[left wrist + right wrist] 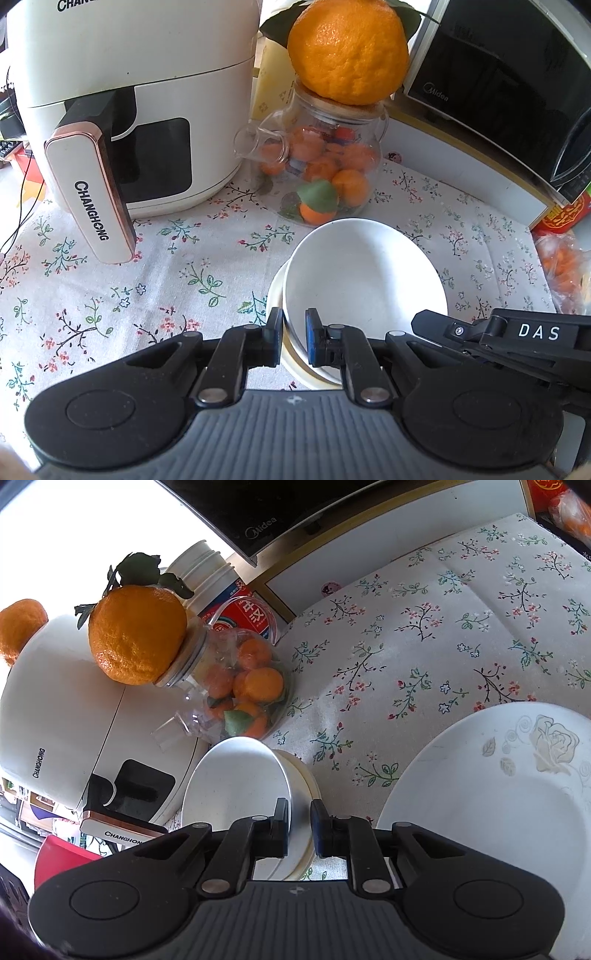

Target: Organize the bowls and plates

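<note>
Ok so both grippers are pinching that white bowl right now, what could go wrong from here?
1. Each hand-held gripper, left and right, pinches only the rim of the tilted white bowl, so it might slip or chip against the bowl underneath.
2. The glass jar of tangerines stands just behind, with a loose orange balanced on its lid; a swing of the bowl could knock it off.
3. The rose-patterned plate lies close beside the right gripper.

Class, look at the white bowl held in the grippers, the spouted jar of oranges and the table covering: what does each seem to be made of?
White bowl: likely glazed ceramic; smooth, opaque, softly glossy.
Spouted jar: clear glass, possibly plastic; the oranges show through.
Table covering: woven cloth; matte floral print with creases.
</note>
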`<state>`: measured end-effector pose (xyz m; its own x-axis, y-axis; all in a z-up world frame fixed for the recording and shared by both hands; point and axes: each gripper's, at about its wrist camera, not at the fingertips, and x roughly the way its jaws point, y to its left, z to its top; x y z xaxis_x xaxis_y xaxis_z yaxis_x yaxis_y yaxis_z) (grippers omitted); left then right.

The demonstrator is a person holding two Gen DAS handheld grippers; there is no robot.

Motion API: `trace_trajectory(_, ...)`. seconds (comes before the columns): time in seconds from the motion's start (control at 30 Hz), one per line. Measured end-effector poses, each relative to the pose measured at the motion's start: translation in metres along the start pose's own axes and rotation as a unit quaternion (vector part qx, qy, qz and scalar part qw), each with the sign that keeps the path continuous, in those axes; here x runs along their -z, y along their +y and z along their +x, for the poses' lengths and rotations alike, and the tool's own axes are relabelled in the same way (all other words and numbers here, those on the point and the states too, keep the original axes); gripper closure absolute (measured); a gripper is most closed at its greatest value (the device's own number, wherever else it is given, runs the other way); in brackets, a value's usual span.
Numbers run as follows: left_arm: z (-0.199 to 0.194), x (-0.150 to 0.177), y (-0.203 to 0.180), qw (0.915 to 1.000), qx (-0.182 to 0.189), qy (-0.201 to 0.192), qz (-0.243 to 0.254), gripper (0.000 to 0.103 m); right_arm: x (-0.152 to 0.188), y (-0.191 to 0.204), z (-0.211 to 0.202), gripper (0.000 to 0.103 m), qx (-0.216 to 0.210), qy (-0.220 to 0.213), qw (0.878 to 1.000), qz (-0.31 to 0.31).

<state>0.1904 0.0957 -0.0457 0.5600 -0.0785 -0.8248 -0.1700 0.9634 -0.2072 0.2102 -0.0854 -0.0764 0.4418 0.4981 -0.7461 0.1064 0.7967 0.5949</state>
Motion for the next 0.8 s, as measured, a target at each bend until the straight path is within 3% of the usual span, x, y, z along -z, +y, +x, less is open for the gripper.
trace_trajectory(0.17,0.0003,0.0000,-0.0017,0.9999,-0.007,-0.006,0.009,0.089,-0.0003,0.0005,-0.0001,0.088,-0.001,0.002,1.000,-0.001)
trace_trajectory(0.23,0.0000,-0.0003,-0.0024,0.9997,-0.017,-0.007,0.014,0.074,0.0000,0.0002,0.0004,0.087,-0.003,0.004,1.000,0.001)
trace_trajectory(0.37,0.0020,-0.0018,0.0023,0.9999,-0.014,-0.001,0.006,0.074,-0.0002,0.0003,-0.0002,0.081,0.003,0.001,1.000,0.000)
trace_trajectory(0.47,-0.0010,-0.0031,0.0045,0.9998,-0.015,-0.009,0.001,0.076,-0.0011,-0.0012,-0.0013,0.081,0.003,-0.002,1.000,0.001)
trace_trajectory(0.53,-0.0042,-0.0038,0.0051,0.9997,-0.015,-0.020,0.000,0.088,-0.0017,-0.0016,-0.0019,0.081,0.000,-0.003,1.000,0.001)
trace_trajectory(0.6,-0.0057,-0.0047,0.0041,0.9995,-0.017,-0.026,0.005,0.091,-0.0015,-0.0012,-0.0023,0.082,0.000,-0.007,1.000,-0.002)
trace_trajectory(0.8,-0.0043,-0.0029,-0.0012,0.9990,-0.018,-0.030,0.027,0.098,0.0000,0.0007,-0.0010,0.093,-0.005,-0.013,1.000,-0.017)
